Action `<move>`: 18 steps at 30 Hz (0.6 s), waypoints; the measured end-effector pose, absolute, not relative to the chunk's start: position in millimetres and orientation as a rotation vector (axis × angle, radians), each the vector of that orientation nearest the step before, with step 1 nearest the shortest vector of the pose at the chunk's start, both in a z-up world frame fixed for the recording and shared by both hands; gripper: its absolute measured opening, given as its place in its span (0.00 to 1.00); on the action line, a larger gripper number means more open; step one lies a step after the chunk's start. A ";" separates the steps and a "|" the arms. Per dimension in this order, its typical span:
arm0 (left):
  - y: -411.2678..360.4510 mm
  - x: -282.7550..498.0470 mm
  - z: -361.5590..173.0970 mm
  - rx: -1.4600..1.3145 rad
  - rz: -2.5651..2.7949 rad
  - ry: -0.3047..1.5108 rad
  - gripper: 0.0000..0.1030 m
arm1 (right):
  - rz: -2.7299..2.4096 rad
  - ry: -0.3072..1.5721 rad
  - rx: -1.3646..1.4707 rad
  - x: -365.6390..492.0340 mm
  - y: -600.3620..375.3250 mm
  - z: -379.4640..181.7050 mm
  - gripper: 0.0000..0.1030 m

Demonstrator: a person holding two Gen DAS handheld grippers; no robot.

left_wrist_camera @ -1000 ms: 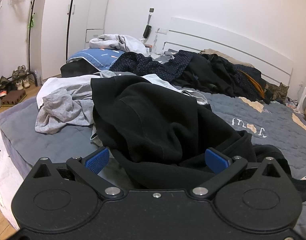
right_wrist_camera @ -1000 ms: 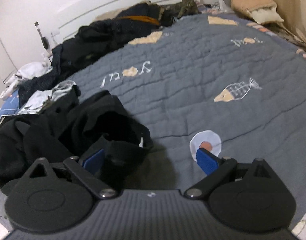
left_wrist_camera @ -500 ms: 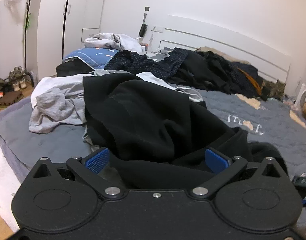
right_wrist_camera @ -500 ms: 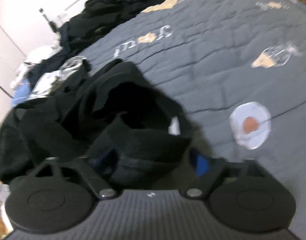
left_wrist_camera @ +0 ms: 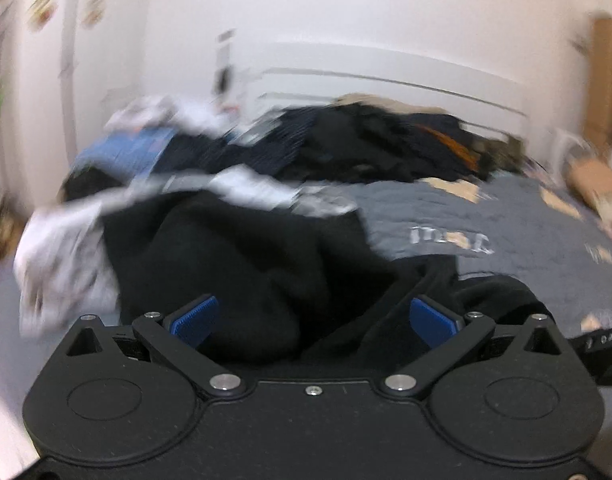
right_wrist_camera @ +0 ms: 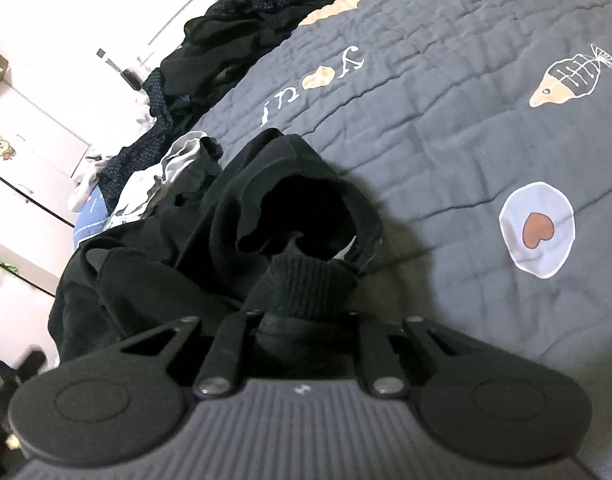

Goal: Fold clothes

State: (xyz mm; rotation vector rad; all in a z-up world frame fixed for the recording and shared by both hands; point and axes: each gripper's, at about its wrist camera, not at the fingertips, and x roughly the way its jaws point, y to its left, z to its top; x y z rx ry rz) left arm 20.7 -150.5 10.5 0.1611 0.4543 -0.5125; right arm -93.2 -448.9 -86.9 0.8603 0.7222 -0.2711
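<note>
Black sweater point(right_wrist_camera: 233, 248) heaped on the grey bed point(right_wrist_camera: 446, 128), at 10 o'clock from the heart patch.
Right hand-held gripper point(right_wrist_camera: 306, 316) is closing, its ribbed cuff pinched between; left hand-held gripper point(left_wrist_camera: 312, 316) gapes wide, black cloth loose between its blue pads.

Grey quilt point(right_wrist_camera: 446, 128) with fish and heart patches, white headboard point(left_wrist_camera: 386, 76), white wardrobe point(left_wrist_camera: 37, 80) beyond.
</note>
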 end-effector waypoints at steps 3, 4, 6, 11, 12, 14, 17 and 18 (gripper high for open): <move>-194.3 26.1 25.1 0.378 -0.668 0.361 1.00 | -0.263 0.729 0.873 -93.8 -452.0 -89.7 0.13; -210.5 26.5 26.7 0.455 -0.727 0.333 1.00 | -0.259 0.731 0.875 -94.0 -452.5 -90.2 0.13; -239.3 30.9 22.2 0.556 -0.825 0.322 1.00 | -0.253 0.733 0.866 -94.0 -452.1 -90.1 0.13; -303.3 41.8 -3.3 0.749 -1.015 0.378 1.00 | -0.246 0.741 0.860 -92.8 -453.3 -95.2 0.13; -313.6 42.8 -9.8 0.785 -1.040 0.386 1.00 | -0.246 0.745 0.865 -92.3 -454.3 -96.9 0.13; -333.5 44.2 -22.6 0.849 -1.084 0.399 0.97 | -0.241 0.751 0.877 -91.0 -456.2 -99.3 0.14; -359.3 45.1 -45.7 0.936 -1.147 0.435 0.87 | -0.229 0.754 0.887 -88.7 -459.2 -99.9 0.14; -363.6 44.6 -51.9 0.963 -1.164 0.443 0.82 | -0.226 0.755 0.887 -88.4 -459.5 -99.9 0.14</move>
